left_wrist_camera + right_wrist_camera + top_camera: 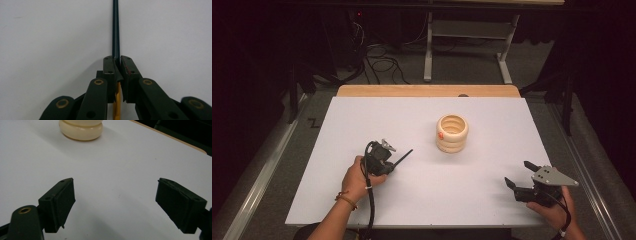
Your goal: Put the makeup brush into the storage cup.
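My left gripper (394, 163) is at the left middle of the white table top (362, 120), shut on a thin dark stick (404, 156) that points up and right toward a cream ringed cup (452, 133). In the left gripper view the stick (115, 25) runs straight ahead from between the jaws of that gripper (117, 59), and a yellow part shows below them. The cup stands upright mid-table with an orange spot on its left side. Near the front right edge, my right gripper (517, 173) is open and holds nothing. Its view has the cup's base (81, 131) far ahead of the gripper (116, 181).
A wooden strip (427, 90) borders the far edge of the table. Beyond it are cables (382, 62) on the floor and a white metal frame (467, 40). White surface lies between the two grippers and the cup.
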